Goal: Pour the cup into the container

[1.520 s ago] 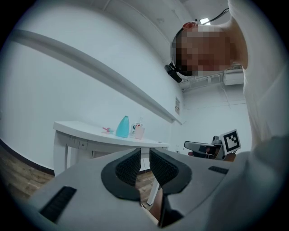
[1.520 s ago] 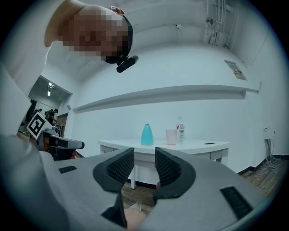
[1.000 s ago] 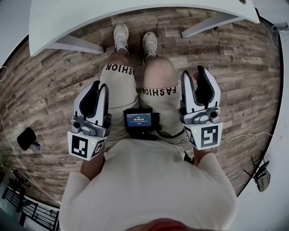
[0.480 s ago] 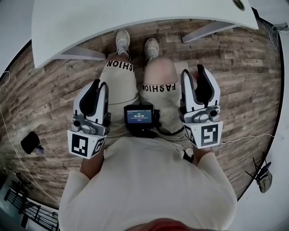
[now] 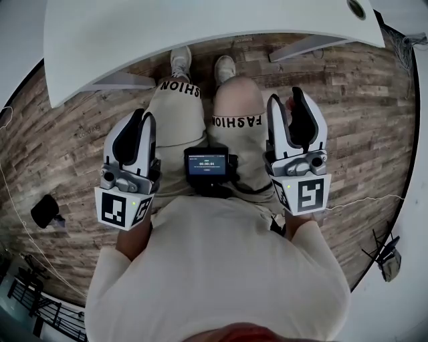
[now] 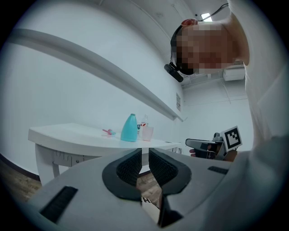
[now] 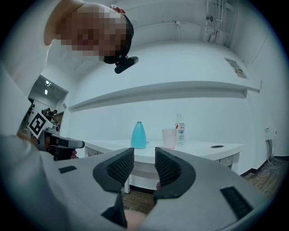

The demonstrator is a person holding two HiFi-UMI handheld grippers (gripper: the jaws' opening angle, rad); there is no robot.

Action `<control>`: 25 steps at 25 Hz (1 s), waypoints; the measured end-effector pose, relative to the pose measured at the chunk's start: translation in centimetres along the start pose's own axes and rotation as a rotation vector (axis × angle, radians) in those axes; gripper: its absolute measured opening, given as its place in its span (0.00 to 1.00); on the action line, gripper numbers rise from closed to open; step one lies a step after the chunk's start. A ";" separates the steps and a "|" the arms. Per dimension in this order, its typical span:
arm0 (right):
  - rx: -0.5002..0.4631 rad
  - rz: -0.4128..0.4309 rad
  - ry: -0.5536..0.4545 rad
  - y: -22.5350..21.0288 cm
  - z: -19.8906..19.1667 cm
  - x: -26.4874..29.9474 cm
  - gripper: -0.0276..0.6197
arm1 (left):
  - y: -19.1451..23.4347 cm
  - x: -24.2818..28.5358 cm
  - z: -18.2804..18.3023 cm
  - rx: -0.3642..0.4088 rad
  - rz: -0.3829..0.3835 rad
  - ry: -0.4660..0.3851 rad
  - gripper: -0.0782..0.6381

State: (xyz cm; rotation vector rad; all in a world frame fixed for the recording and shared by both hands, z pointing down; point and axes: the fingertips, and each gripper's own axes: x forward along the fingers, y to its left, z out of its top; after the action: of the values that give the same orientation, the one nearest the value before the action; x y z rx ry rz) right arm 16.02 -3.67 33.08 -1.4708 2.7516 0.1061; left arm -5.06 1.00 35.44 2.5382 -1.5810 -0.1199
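Note:
A pink translucent cup (image 7: 169,138) (image 6: 147,133) stands on the white table (image 7: 198,151) (image 5: 200,27). Beside it are a teal bottle-shaped container (image 7: 138,135) (image 6: 129,128) and a clear water bottle (image 7: 180,128). All three are well ahead of both grippers. My left gripper (image 5: 139,120) (image 6: 142,155) and right gripper (image 5: 292,103) (image 7: 144,155) are held level at the person's waist, short of the table's edge. Each shows a gap between its pads with nothing in it; the left gap is narrower. The head view does not show the cup or container.
A small pink and blue item (image 6: 108,132) lies left of the container. The table has a round cable hole (image 7: 216,146) (image 5: 356,8) at its right. White table legs (image 5: 117,81) stand on the wood floor. A dark object (image 5: 44,210) and cables lie at the floor's left.
Both grippers have moved forward toward the table and slightly up. The table edge now covers more of the person's shoes. Jaw gaps look the same.

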 end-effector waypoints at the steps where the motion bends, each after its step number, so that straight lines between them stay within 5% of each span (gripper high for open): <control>1: -0.002 -0.002 0.000 0.0 0.0 0.1 0.24 | 0.0 0.1 0.0 0.001 0.000 0.002 0.19; 25: 0.018 -0.054 -0.029 -3.0 -0.5 5.0 0.24 | 3.3 6.2 0.7 0.032 -0.030 0.009 0.12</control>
State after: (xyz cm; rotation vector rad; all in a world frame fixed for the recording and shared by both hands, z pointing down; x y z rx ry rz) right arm 15.72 -9.51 33.22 -1.5260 2.6806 0.1001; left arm -5.36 -6.07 35.40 2.5834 -1.5537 -0.0868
